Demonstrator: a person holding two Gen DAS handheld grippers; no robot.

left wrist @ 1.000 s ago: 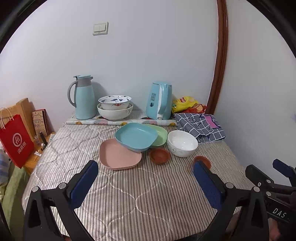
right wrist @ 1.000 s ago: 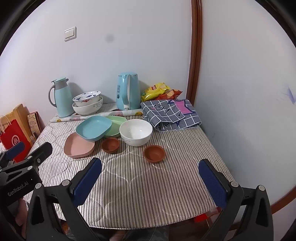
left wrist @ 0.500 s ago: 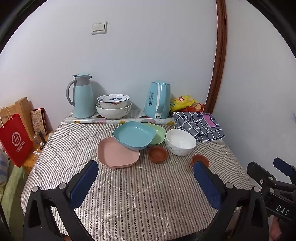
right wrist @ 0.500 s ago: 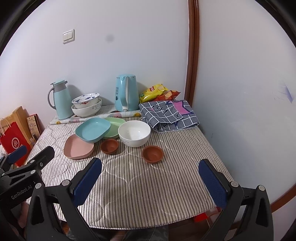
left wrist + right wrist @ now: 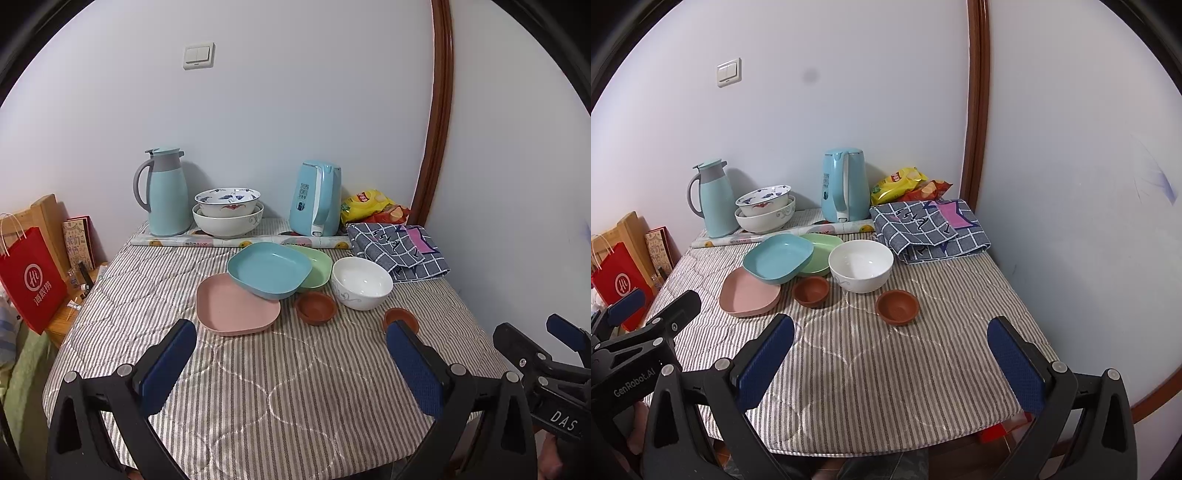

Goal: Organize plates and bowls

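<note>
1. Both tools hovering off the near edge of the striped table (image 5: 886, 369), nothing picked yet — looks like the approach step.
2. Best opening bet: start from the white bowl (image 5: 861, 264) as anchor. Just left of it, blue plate (image 5: 777, 257) lying tilted across the pink plate (image 5: 750, 294) and the green plate (image 5: 822, 253).
3. Small brown bowl (image 5: 810, 291) touching distance in front-left of the white bowl; second brown bowl (image 5: 897, 306) front-right of it, a little apart.
4. Likely wise to lift the blue plate first, by its raised near rim, level, so nothing below gets dragged.
5. Left gripper (image 5: 291, 363): jaws spread wide, gripping nothing, touching nothing.
6. Right gripper (image 5: 892, 363): likewise splayed fully, empty, well short of the white bowl.
7. Risk worth calling: smooth rims, shallow bite, easy slip.
</note>
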